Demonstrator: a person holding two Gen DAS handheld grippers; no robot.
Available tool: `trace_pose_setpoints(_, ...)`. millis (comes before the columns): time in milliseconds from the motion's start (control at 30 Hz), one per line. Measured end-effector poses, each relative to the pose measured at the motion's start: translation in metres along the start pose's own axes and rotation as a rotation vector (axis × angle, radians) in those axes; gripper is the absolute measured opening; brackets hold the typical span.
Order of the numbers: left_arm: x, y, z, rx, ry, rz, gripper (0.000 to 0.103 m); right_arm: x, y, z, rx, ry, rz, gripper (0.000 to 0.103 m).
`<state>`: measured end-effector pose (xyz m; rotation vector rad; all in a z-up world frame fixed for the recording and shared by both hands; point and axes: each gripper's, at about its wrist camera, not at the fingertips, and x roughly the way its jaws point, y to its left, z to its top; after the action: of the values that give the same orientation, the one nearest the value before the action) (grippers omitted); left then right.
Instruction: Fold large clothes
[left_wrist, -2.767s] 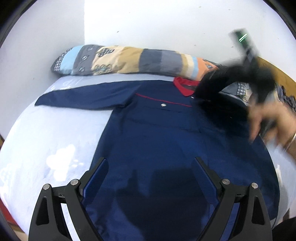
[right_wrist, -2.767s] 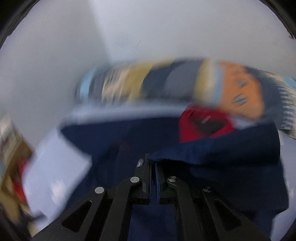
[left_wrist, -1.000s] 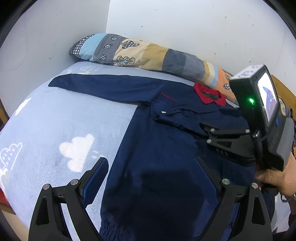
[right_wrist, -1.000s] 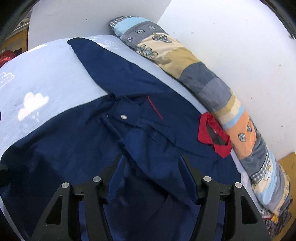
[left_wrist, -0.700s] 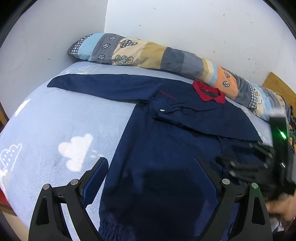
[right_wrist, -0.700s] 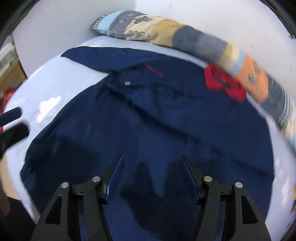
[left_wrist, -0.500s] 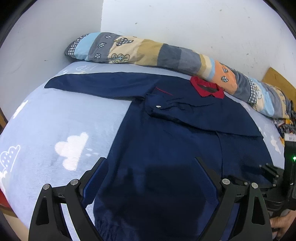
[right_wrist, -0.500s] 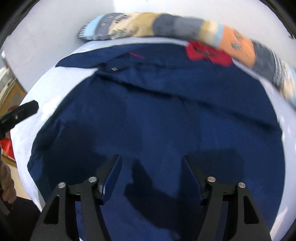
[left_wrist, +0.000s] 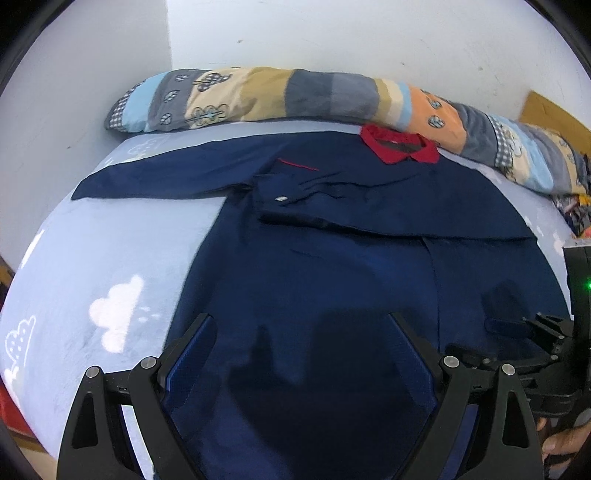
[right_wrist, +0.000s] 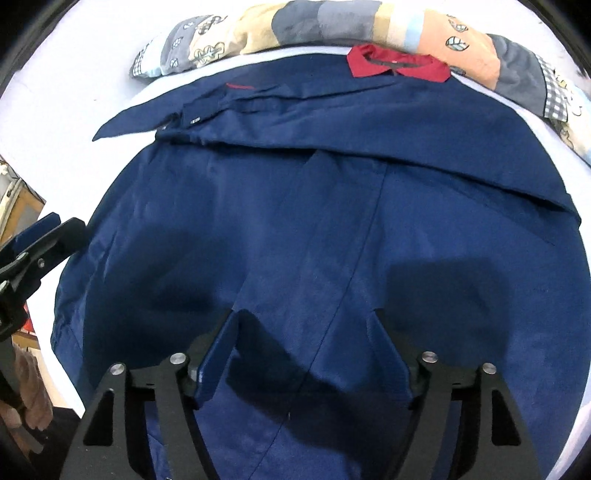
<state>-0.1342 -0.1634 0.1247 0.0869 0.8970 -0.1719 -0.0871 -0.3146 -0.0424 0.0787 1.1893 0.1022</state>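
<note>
Two Claws Held Wide Over Navy Jacket

Both claws are seen spread apart and empty: the left claw (left_wrist: 301, 347) and the right claw (right_wrist: 306, 341) are poised over the lower part of a navy jacket (left_wrist: 332, 266). The garment is laid flat on a pale blue bed (left_wrist: 110, 258), one sleeve (left_wrist: 388, 218) folded across the chest, the other stretched out sideways. Its red collar (left_wrist: 399, 144) is set against a patchwork bolster (left_wrist: 295, 96).
</note>
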Motion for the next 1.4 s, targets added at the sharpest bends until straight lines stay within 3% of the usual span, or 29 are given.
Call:
trace_pose_setpoints(433,-0.003,-0.037,-0.013,0.158,-0.053,0.076,0.092,-0.016,-0.001,0.002,0.026,-0.036,0.053,0.076)
trace_pose_setpoints(600,-0.004,-0.029,-0.012,0.129,-0.041,0.053,0.092,-0.01,0.0,0.003,0.026,-0.018,0.05,0.076)
trace_pose_setpoints(733,-0.006,0.006,0.003,0.011,-0.028,-0.005,0.092,-0.007,0.003,0.003,0.022,-0.006,0.049,0.076)
trace_pose_setpoints(933,-0.008,0.108,0.041,-0.213,-0.076,0.043,0.093,-0.018,0.001,0.007,0.04,-0.03,0.073,0.076)
trace_pose_setpoints(1233,0.058,0.35,0.084,-0.645,-0.016,-0.098,0.092,-0.036,-0.005,0.009,0.05,-0.061,0.107,0.076)
trace_pose_setpoints(1333,0.085,0.414,0.093,-0.755,-0.007,-0.114,0.088,-0.033,-0.008,0.011,0.071,-0.057,0.109,0.076)
trace_pose_setpoints(1400,0.102,0.447,0.098,-0.811,-0.017,-0.096,0.079,-0.03,-0.009,0.014,0.088,-0.058,0.127,0.076)
